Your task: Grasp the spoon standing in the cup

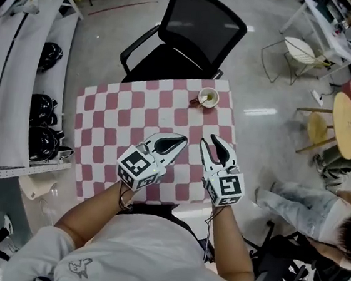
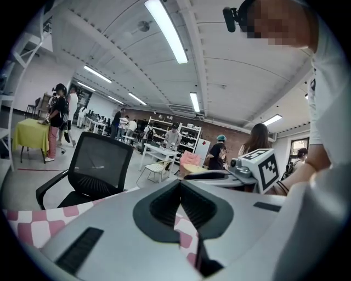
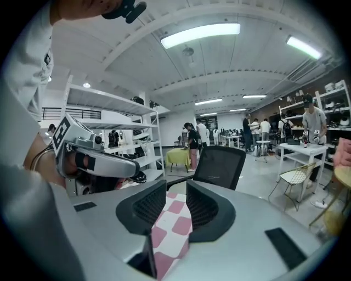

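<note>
Spoon [image 1: 197, 101] in the cup [image 1: 209, 97] tips its handle leftward; left gripper [image 1: 181, 141] pinched closed, right gripper [image 1: 209, 139] slightly parted, empty.

Ahead of the left gripper [image 1: 183, 140] and right gripper [image 1: 208, 138], past the checked table [image 1: 101, 128], a black mesh office chair [image 1: 194, 32] stands on a glossy grey floor [image 1: 264, 84]. White shelves [image 1: 18, 87] holding dark helmets [image 1: 43, 109] run along the left gripper's left. A round wooden table [image 1: 346, 125] sits well right of the right gripper. Strip lights [image 2: 167, 30] line the white ceiling [image 2: 109, 38].
</note>
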Demonstrator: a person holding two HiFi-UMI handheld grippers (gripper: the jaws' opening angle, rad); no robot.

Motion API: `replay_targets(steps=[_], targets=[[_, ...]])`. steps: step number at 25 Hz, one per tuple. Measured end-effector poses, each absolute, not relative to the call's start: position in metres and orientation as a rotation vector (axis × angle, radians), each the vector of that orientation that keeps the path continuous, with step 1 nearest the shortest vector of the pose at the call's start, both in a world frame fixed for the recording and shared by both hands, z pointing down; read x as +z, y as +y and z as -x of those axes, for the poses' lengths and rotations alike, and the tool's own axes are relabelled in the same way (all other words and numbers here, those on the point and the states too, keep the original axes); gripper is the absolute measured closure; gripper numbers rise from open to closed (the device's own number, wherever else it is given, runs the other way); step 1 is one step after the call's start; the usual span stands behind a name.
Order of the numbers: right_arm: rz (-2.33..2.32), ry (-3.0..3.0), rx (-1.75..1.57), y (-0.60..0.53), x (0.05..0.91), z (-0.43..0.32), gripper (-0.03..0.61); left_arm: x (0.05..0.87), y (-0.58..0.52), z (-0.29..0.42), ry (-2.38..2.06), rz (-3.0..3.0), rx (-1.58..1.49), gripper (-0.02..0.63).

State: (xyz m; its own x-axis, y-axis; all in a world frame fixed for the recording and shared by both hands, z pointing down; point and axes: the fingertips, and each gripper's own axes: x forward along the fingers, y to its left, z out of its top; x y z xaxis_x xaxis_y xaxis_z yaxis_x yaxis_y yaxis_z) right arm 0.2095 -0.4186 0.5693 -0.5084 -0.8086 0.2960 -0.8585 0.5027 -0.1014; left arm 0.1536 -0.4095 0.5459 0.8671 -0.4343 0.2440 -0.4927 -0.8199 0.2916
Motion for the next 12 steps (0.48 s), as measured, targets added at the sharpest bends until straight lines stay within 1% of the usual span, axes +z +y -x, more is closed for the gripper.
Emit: replay_targets(steps=[12], targets=[[-1.381, -2.413, 0.320, -0.493, 0.658, -0.200, 0.451, 0.619, -0.457, -0.142, -0.732, -2.645, 0.305, 0.603]])
